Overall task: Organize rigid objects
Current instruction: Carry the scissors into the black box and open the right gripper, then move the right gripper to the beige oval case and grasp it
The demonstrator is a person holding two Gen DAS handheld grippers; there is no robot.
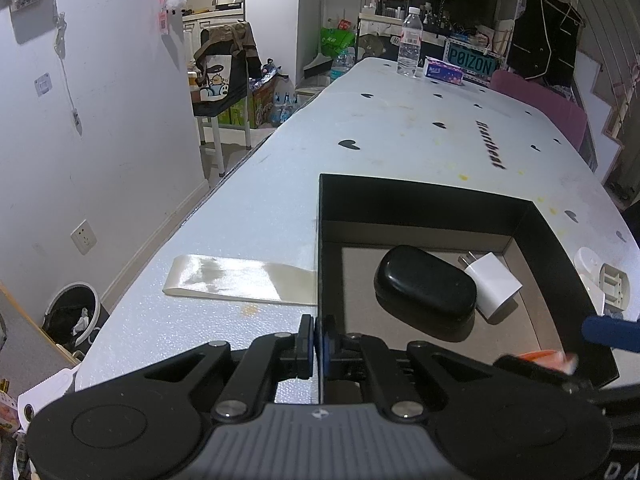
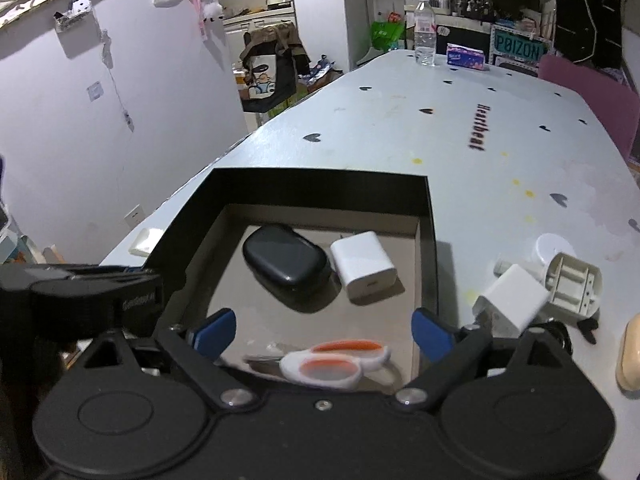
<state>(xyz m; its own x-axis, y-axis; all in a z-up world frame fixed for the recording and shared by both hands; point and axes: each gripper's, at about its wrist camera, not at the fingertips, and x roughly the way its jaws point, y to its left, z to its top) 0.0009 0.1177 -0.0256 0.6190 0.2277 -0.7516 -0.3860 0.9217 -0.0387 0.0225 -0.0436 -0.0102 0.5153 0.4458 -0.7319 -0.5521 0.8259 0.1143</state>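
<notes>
Orange-handled scissors (image 2: pixel 336 362) between right tool (image 2: pixel 324 332) fingers

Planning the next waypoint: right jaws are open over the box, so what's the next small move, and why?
Probably lift the right gripper clear and swing toward the white charger cube outside the black cardboard box. The orange-and-white scissors lie loose inside between open jaws, and the left gripper clamps the wall.

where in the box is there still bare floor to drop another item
Inside the box, bare floor lies along its left wall beside the black case, and between the white charger and the scissors. The middle is crowded.
</notes>
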